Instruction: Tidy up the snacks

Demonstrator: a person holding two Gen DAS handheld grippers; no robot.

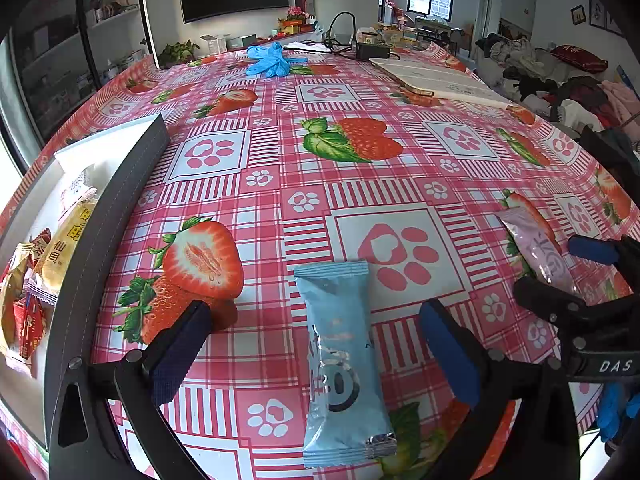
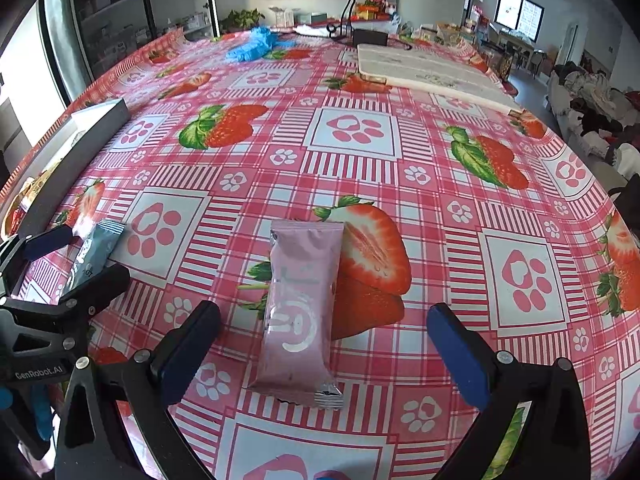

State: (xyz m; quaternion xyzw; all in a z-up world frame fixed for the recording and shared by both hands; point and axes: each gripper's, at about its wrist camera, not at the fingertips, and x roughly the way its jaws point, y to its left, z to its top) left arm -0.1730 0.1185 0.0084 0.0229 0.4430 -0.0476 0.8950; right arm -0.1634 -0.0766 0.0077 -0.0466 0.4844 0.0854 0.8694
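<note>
A light blue snack packet (image 1: 344, 364) lies flat on the strawberry tablecloth between the fingers of my left gripper (image 1: 316, 352), which is open around it. A pink snack packet (image 2: 298, 312) lies between the fingers of my right gripper (image 2: 324, 356), also open. Each view shows the other gripper: the right gripper (image 1: 560, 272) by the pink packet (image 1: 538, 254), the left gripper (image 2: 80, 256) by the blue packet (image 2: 92, 254). A grey-walled box (image 1: 116, 216) at the left holds several snack packs (image 1: 52, 264).
Blue gloves (image 1: 268, 60) lie at the far side of the table. A white board (image 1: 432, 80) lies far right, with cables and a black adapter (image 1: 372, 50) behind it. The box (image 2: 80, 152) also shows at left in the right wrist view.
</note>
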